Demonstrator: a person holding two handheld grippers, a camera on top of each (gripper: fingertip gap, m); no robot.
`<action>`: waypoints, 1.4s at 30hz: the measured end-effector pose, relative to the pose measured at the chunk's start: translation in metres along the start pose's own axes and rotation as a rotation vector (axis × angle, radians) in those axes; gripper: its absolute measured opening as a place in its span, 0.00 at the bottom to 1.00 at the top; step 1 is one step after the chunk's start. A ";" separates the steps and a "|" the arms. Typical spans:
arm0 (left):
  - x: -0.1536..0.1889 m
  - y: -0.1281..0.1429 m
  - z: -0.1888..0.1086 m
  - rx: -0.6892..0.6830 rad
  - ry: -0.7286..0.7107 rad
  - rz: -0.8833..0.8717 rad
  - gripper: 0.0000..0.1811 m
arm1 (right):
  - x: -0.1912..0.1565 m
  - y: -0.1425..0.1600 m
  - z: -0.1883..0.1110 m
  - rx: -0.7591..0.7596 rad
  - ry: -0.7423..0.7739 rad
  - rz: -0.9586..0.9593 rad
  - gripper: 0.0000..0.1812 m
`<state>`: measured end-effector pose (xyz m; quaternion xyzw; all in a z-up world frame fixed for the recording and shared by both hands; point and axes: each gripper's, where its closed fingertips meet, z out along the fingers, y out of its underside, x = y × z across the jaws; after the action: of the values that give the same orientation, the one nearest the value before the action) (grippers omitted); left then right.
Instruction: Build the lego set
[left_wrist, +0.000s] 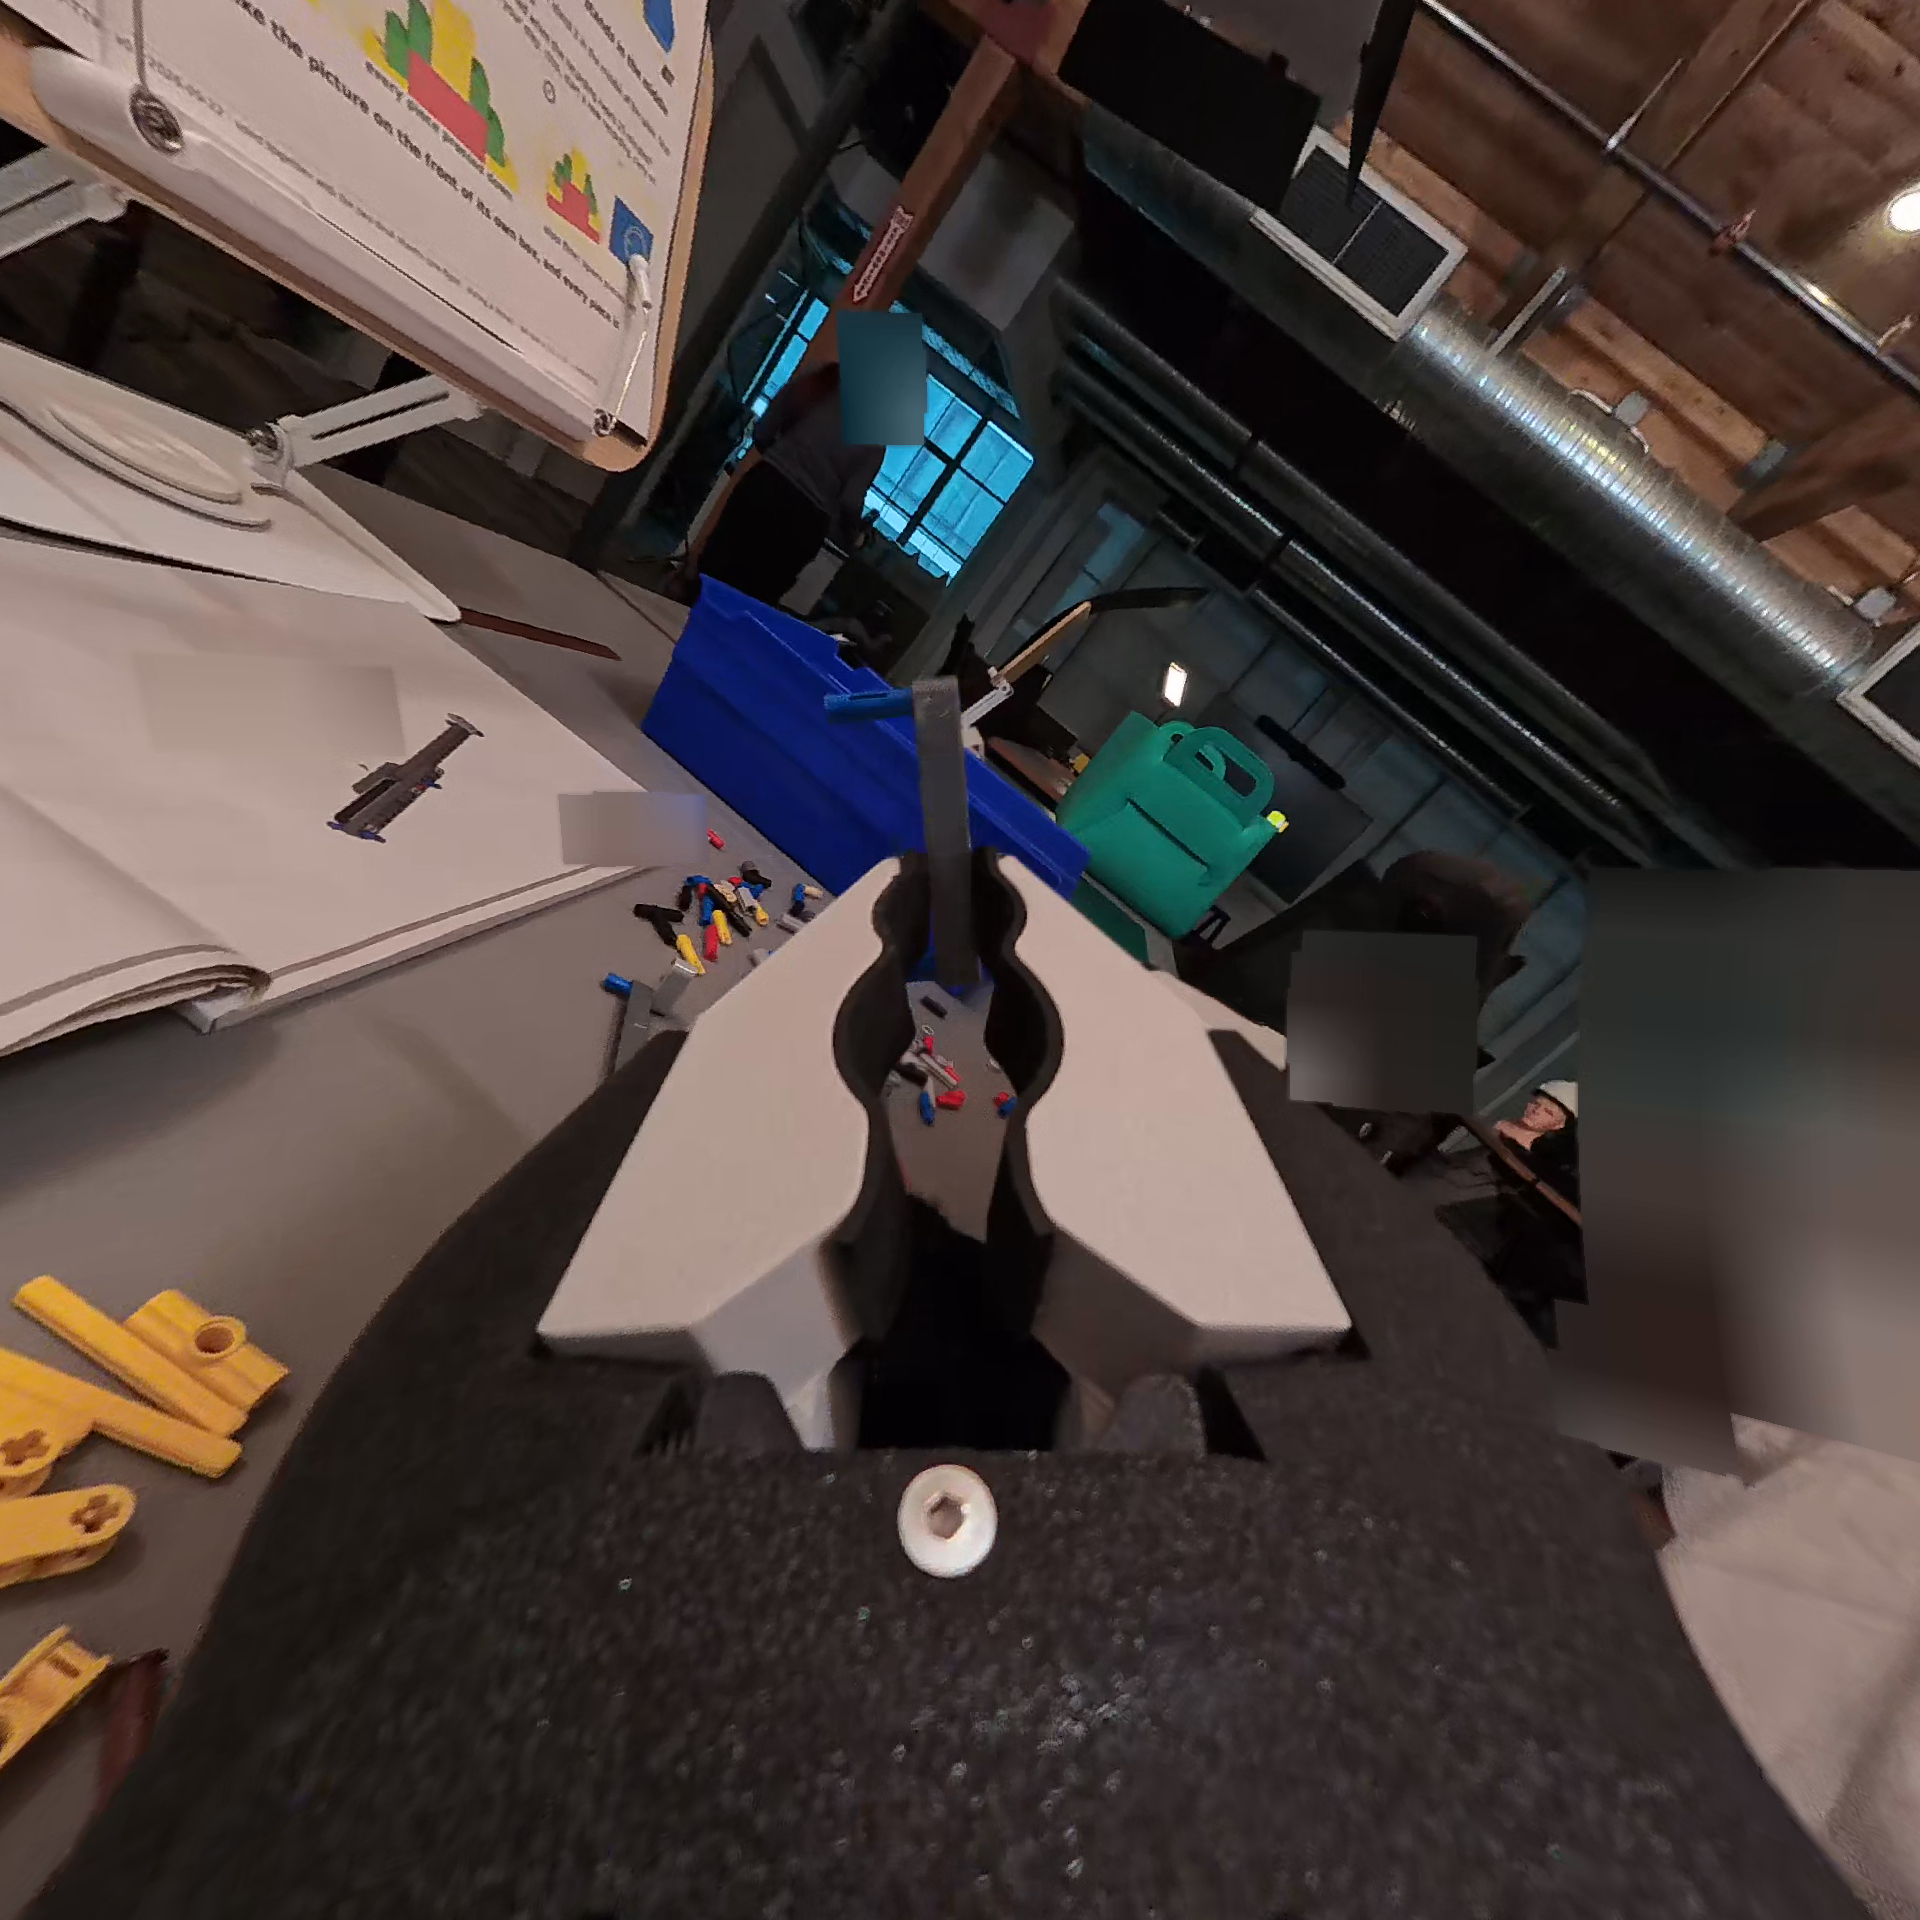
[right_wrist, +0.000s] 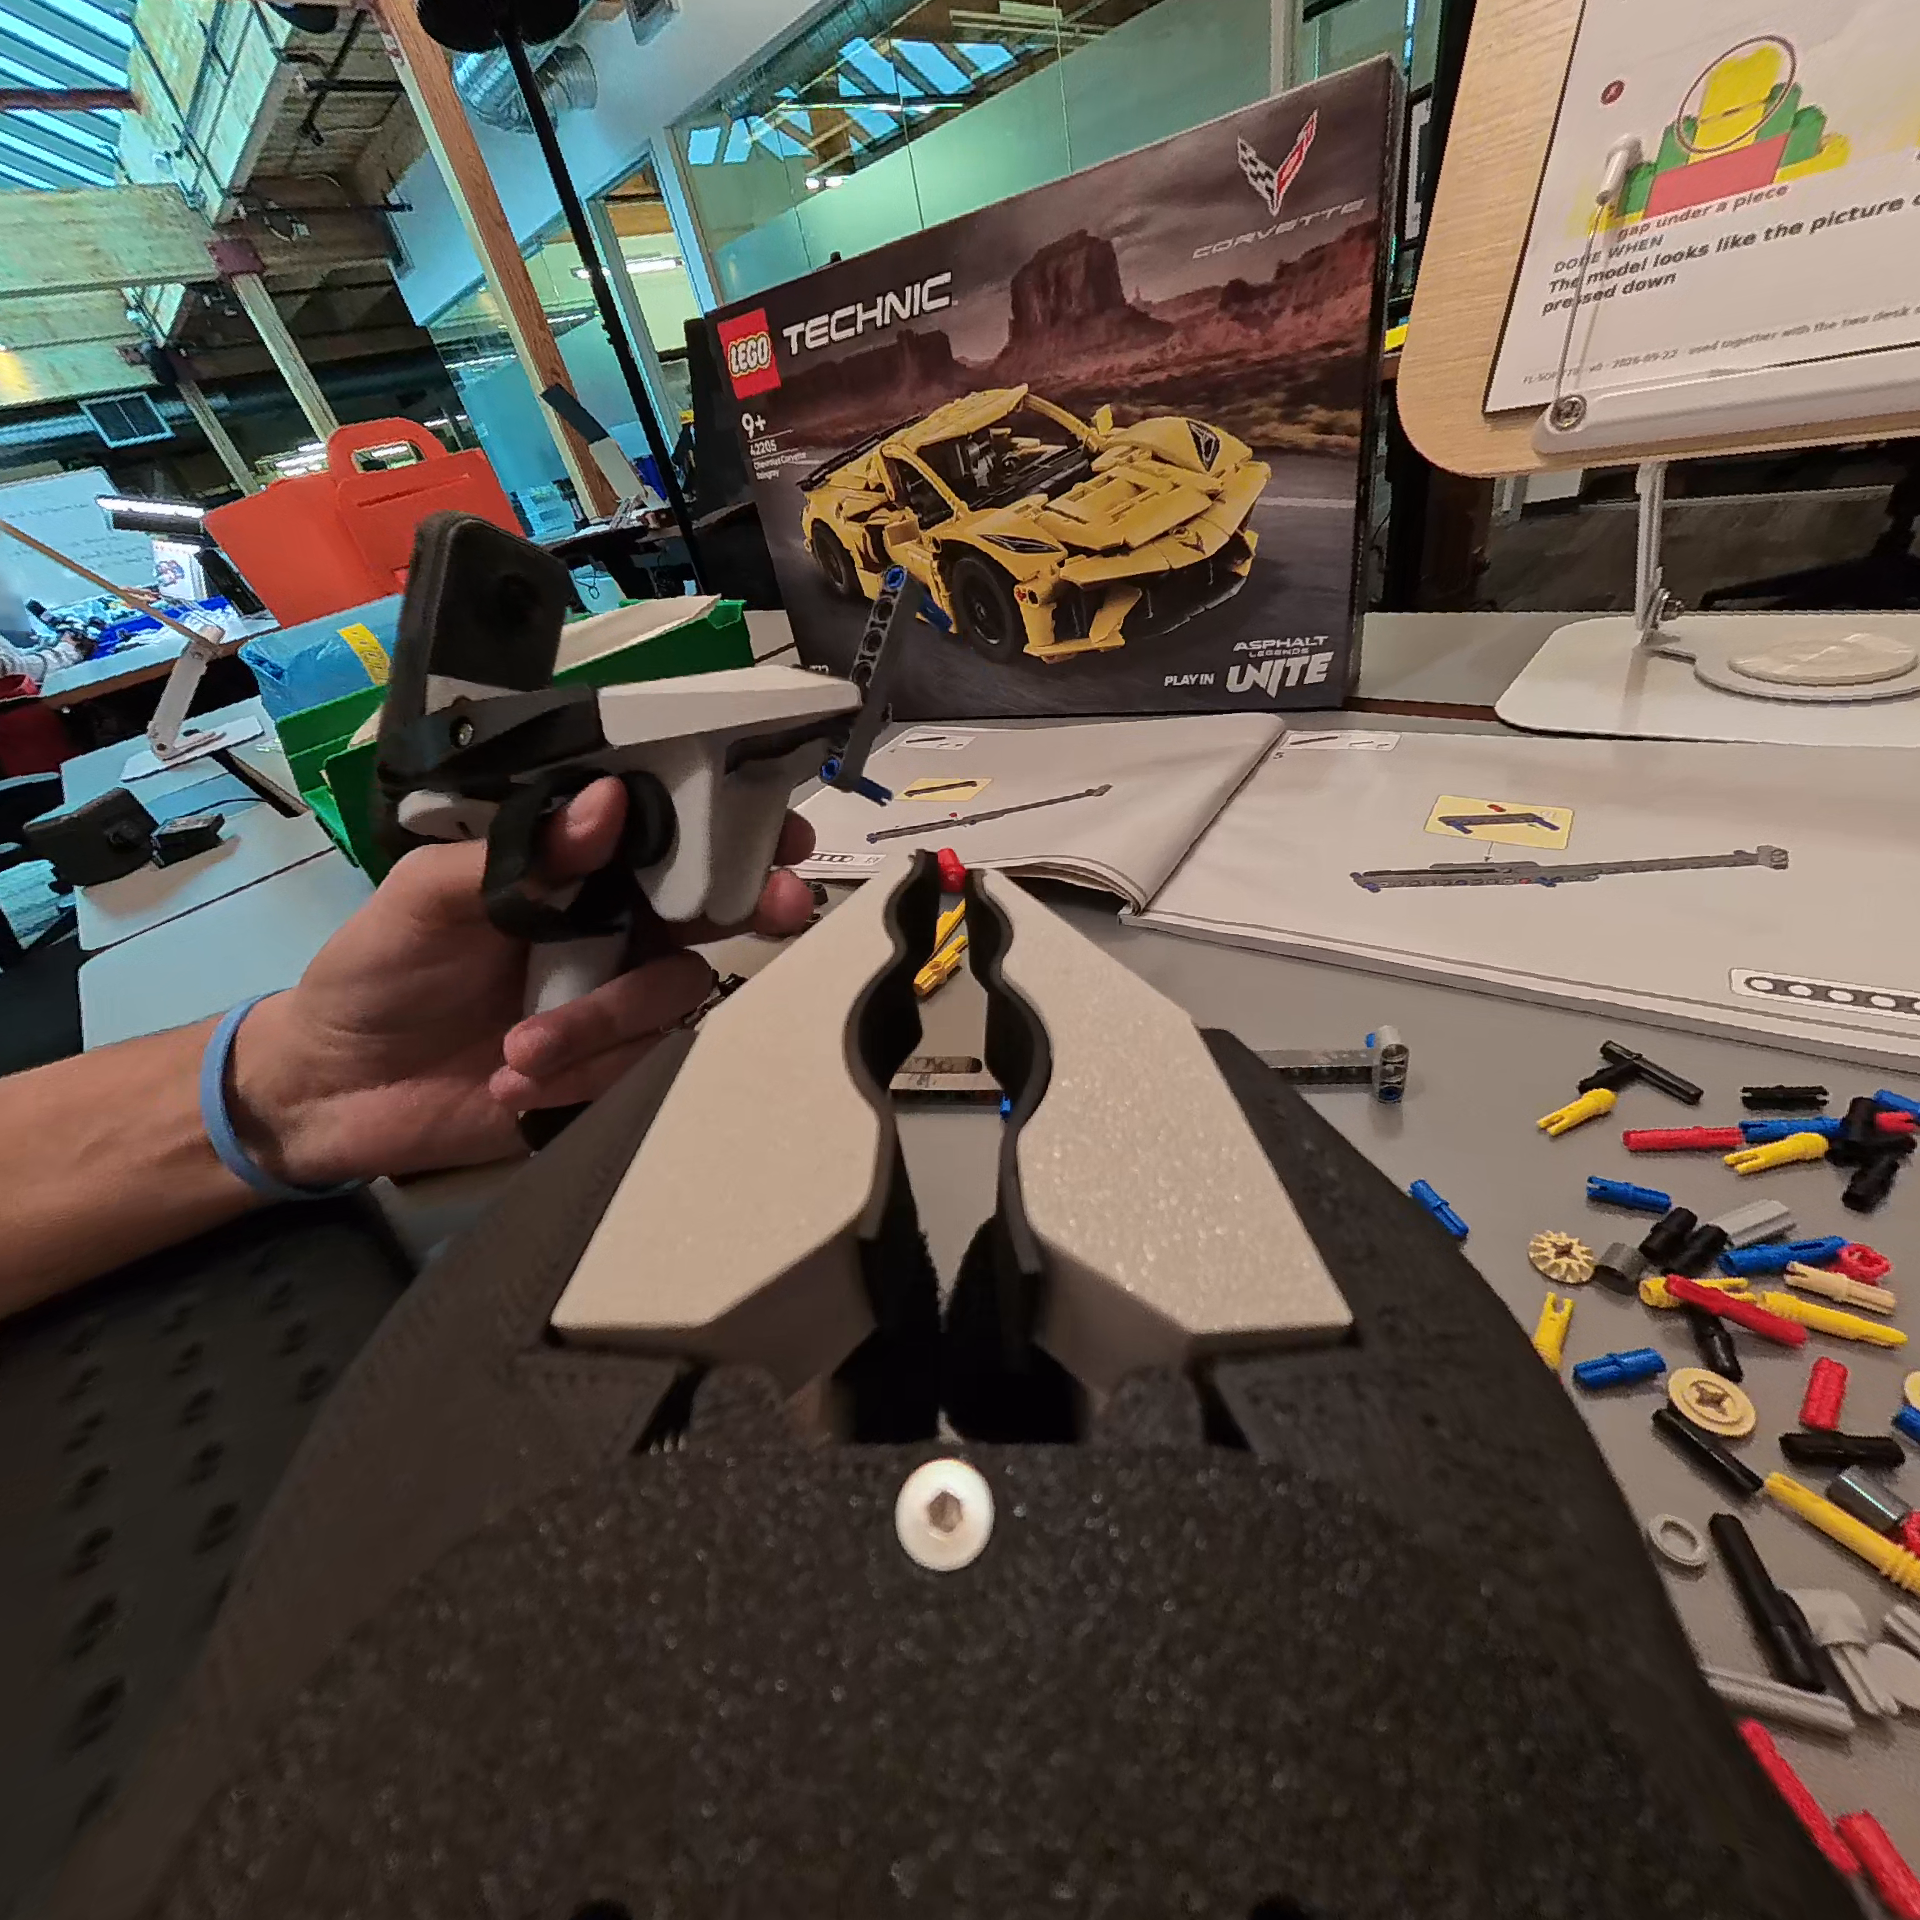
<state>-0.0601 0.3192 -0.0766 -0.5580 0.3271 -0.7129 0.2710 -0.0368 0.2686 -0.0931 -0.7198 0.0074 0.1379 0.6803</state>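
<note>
My left gripper (left_wrist: 943, 860) is shut on a dark grey Technic beam (left_wrist: 938, 769) that stands up out of its tips, with a blue pin (left_wrist: 862, 703) near the top end. In the right wrist view a hand holds this left gripper (right_wrist: 854, 717) raised above the table, with the beam (right_wrist: 881, 644) tilted and blue pins at both ends. My right gripper (right_wrist: 948, 871) is shut on a small red pin (right_wrist: 948, 862) at its tips, just below and right of the left gripper.
An open instruction booklet (right_wrist: 1455, 883) lies ahead and the Lego box (right_wrist: 1070, 447) stands behind it. Several loose pins and axles (right_wrist: 1745, 1278) lie at the right. Yellow panels (left_wrist: 114, 1392), a blue bin (left_wrist: 790, 748) and a clipboard stand (right_wrist: 1662, 520) are nearby. The left gripper's tips are roughly 6 cm from the right gripper's.
</note>
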 end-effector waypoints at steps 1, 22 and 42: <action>0.002 0.001 0.001 -0.010 0.002 0.015 0.03 | 0.000 0.000 0.000 -0.002 -0.002 0.002 0.02; 0.012 0.014 0.007 -0.073 -0.021 0.169 0.03 | -0.001 0.001 0.001 -0.004 -0.002 -0.009 0.02; 0.013 0.016 0.007 -0.087 -0.033 0.210 0.03 | -0.003 0.002 0.001 -0.009 -0.002 -0.020 0.02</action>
<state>-0.0555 0.2980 -0.0795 -0.5437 0.4097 -0.6564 0.3251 -0.0398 0.2688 -0.0946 -0.7226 -0.0013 0.1317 0.6786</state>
